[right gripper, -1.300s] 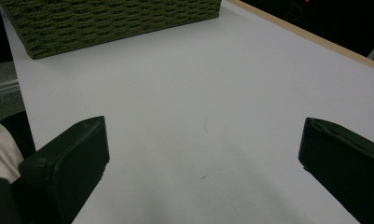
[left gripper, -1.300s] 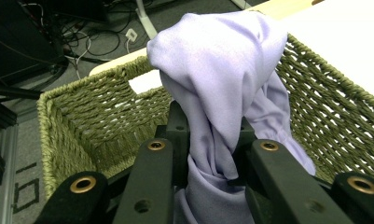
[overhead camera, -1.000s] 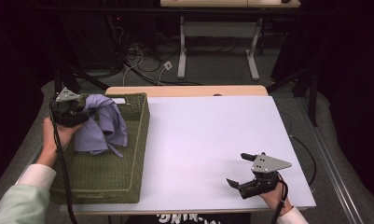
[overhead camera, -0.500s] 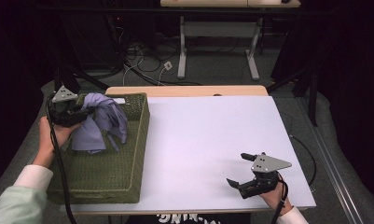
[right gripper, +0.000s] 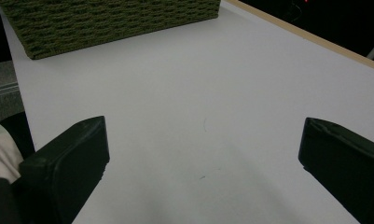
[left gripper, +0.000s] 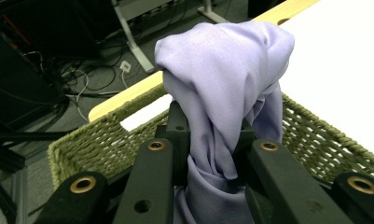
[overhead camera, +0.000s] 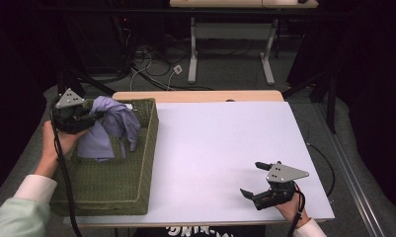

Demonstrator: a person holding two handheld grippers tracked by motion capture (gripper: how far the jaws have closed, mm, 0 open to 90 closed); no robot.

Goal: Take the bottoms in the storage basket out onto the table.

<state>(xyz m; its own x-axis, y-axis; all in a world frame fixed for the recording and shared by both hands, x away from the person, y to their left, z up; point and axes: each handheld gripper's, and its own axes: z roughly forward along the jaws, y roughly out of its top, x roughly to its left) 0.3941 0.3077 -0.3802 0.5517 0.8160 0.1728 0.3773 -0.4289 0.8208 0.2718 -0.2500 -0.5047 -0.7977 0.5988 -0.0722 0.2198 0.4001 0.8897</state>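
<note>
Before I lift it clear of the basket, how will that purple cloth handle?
Probably floppy: the cloth bunches and drapes over the left hand-held gripper. Likely light, hanging from one pinch. Its loose tail may drag on the basket rim.

The room is dim — the floor and the space beyond the surface [overhead camera: 225, 148] sink into near black, while the white top catches soft overhead light without hard glare. In the high view the picture is slightly soft and grainy. In the left gripper view the lilac cloth [left gripper: 226, 84] is evenly lit and fairly sharp, its folds gently shaded. In the right gripper view the near black tongs [right gripper: 203, 154] blur, and a faint grey shadow lies between them.
</note>
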